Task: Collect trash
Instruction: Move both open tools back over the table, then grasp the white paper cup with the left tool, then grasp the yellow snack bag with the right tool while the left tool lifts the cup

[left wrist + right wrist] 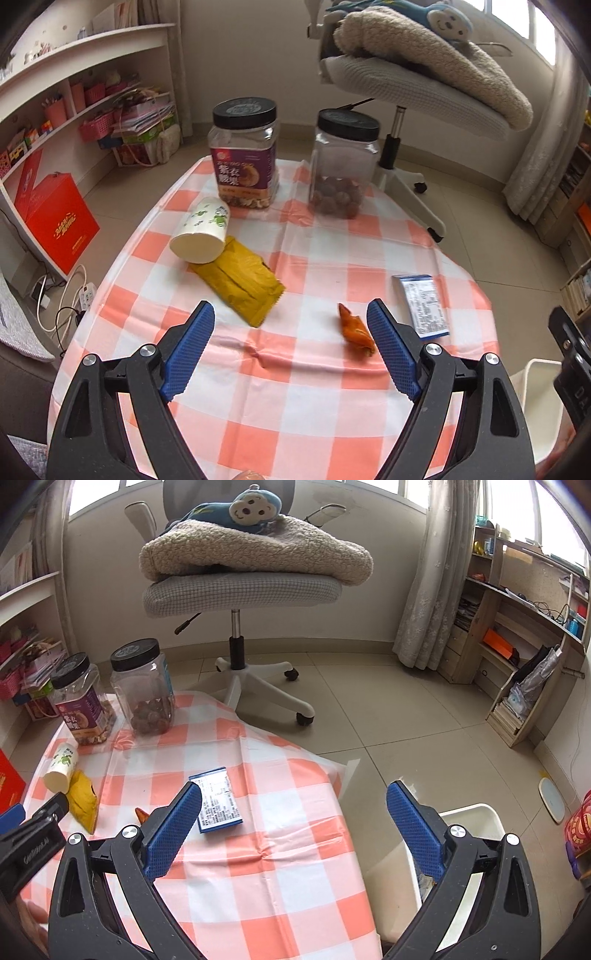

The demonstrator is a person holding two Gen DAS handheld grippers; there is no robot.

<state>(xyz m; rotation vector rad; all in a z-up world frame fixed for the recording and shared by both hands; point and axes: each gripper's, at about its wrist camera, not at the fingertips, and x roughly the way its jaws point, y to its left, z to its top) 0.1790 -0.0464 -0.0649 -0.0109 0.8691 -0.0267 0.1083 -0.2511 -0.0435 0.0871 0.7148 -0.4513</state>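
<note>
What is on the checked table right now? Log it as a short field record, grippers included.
surface: orange-and-white checked tablecloth
trash lying flat: yellow foil wrapper; small orange crumpled wrapper; blue-and-white printed box
tipped over: white paper cup with green print, resting on the yellow wrapper's end
upright: two black-lidded clear plastic jars
bin: white container beside table
left gripper: open, empty
right gripper: open, empty

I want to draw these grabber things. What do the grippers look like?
Both match. The left gripper and right gripper each have two black plastic arms with triangular cut-outs, shiny silver bolts, and blue bumpy pads on the fingers. White lettering marks the left one's side.
</note>
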